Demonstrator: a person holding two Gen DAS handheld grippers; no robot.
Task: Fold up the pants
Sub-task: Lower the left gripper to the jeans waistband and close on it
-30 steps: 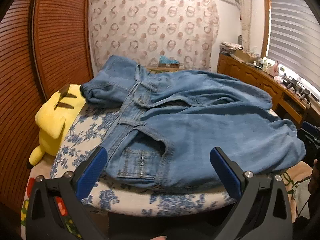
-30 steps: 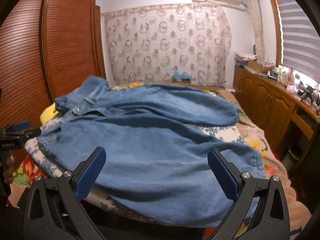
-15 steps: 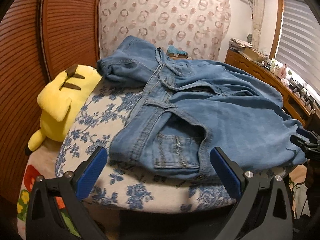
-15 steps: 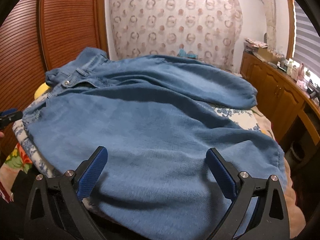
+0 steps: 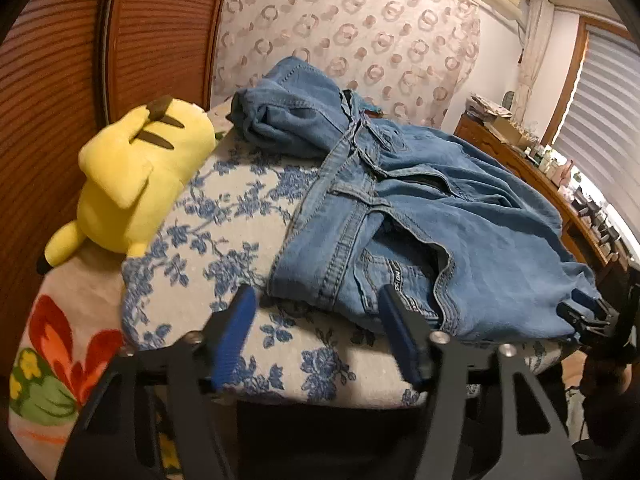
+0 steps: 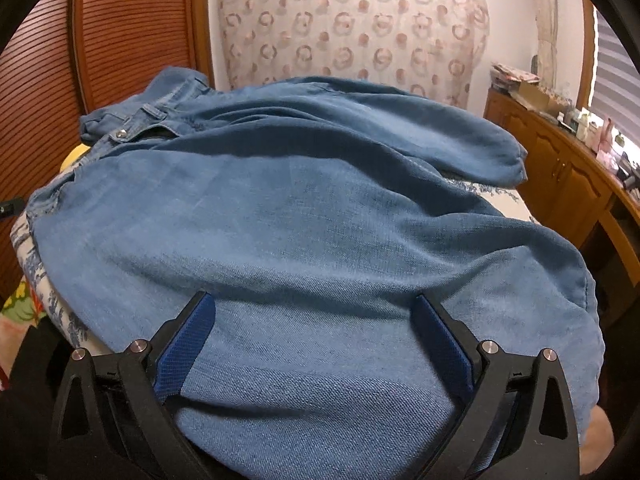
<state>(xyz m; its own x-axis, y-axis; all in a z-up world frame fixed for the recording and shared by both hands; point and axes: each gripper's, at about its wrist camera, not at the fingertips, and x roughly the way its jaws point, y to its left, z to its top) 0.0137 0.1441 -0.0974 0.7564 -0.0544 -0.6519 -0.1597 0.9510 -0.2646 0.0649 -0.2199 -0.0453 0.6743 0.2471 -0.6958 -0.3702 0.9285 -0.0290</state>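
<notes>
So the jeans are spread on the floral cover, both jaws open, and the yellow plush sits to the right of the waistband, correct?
Not quite: the yellow plush lies to the left of the jeans' waistband, as the left wrist view shows. The rest holds: jeans on the floral cover, left gripper and right gripper open.

Bed (image 5: 60, 364) w/ flowered cover in red, green & yellow. On it a white pad w/ blue flower print (image 5: 224, 216), raised above the cover. Blue jeans (image 5: 472, 236) lie spread on the pad, waistband toward the wooden doors, legs toward the window side; near leg hangs over the pad's edge. Yellow plush toy (image 5: 132, 176) rests at the pad's left edge, apart from the jeans.
</notes>
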